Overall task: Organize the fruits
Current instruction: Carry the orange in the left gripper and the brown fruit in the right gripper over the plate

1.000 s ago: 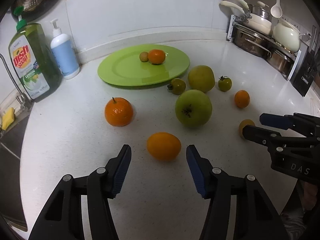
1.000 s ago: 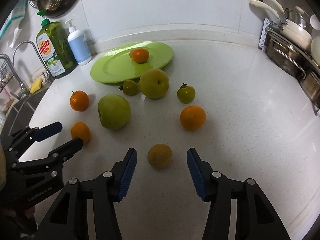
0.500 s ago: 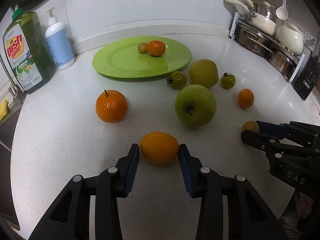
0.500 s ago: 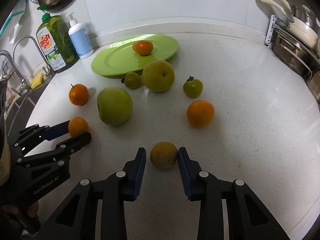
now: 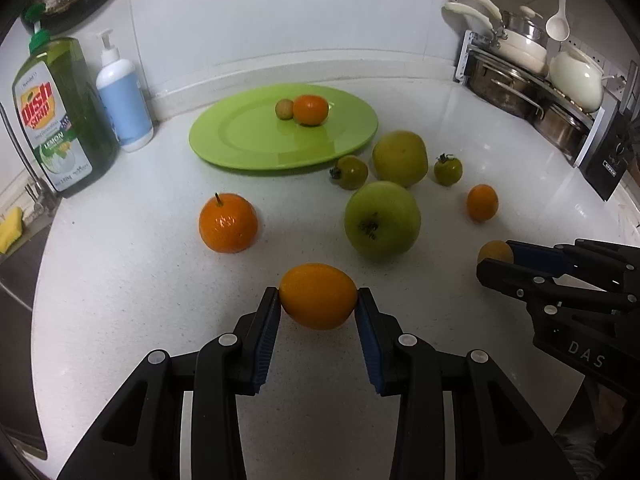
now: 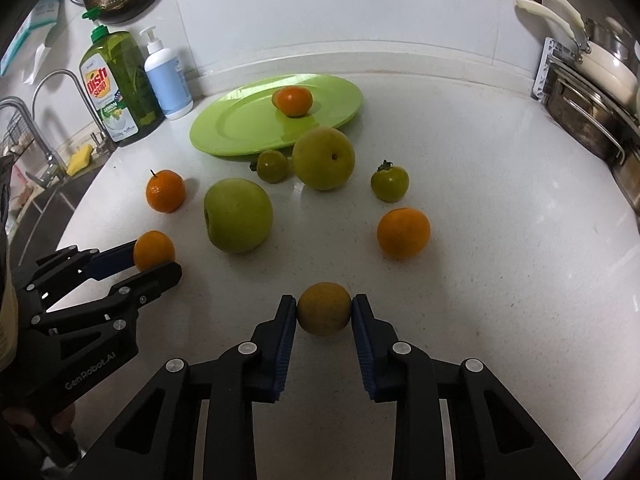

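**Fruits: two gripped at once, plate run next**

Fruits lie scattered on the white speckled countertop [image 5: 120,300]. Left gripper [image 5: 318,308] has both blue pads pressed on a smooth oval orange citrus [image 5: 318,296]; its jaws have just been closing. Right gripper [image 6: 324,312] is clamped on a small dull yellow-brown round fruit [image 6: 324,308]. Both fruits appear to sit at counter level, near edge.

Step in hand, as judged: pick-up secured, lift not yet begun. Next move calls for raising both and carrying them to the round lime-green plate [image 5: 240,148] at the back, which already bears a small orange tangerine [image 5: 310,109] and a tiny tan fruit [image 5: 285,109].

In the path: large green apple [image 5: 382,220], stemmed orange mandarin [image 5: 228,224], yellow-green pear-like fruit [image 6: 323,158]. Clear them by height. Two small green tomatoes [image 6: 389,182] near the plate rim.
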A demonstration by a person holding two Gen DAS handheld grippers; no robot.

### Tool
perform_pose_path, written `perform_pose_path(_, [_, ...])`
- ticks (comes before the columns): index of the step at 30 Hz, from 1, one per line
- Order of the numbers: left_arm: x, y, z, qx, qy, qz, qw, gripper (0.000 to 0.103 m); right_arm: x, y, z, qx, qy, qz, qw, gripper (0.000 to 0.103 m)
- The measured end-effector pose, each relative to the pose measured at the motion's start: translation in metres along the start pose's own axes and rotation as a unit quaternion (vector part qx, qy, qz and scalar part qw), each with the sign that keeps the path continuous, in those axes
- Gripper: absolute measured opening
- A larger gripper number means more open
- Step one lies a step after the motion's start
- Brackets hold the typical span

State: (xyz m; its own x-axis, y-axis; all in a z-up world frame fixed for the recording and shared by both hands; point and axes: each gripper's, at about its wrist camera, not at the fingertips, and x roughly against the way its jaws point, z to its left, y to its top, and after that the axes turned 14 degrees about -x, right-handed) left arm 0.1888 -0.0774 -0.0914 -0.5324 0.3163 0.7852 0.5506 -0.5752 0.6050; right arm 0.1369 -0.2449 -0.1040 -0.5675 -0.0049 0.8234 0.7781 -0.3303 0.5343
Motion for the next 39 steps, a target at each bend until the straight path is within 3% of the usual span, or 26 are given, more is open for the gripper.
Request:
perform_pose_path(13, [0.033,0.023,0.007,-0.003,0.029,-0.038,0.9988,0.038,0.029,0.024,0.019,0.028,0.04,-0.042,0.998,0.03])
perform_pose_path(24, [0.045,0.053,0.028,0.001,0.058,-0.066,0.9961,0.038,0.034,0.073,0.042,0.064,0.068,-0.084,0.992,0.03])
perform_pose_path(32, [0.035,0.08,0.048,0.0,0.069,-0.075,0.9948,0.038,0.024,0.106,0.055,0.078,0.074,-0.098,0.989,0.03])
perform_pose_path(39, [0.006,0.1,0.069,-0.001,0.065,-0.06,0.996,0.038,-0.003,0.132,0.059,0.079,0.076,-0.078,0.991,0.03])
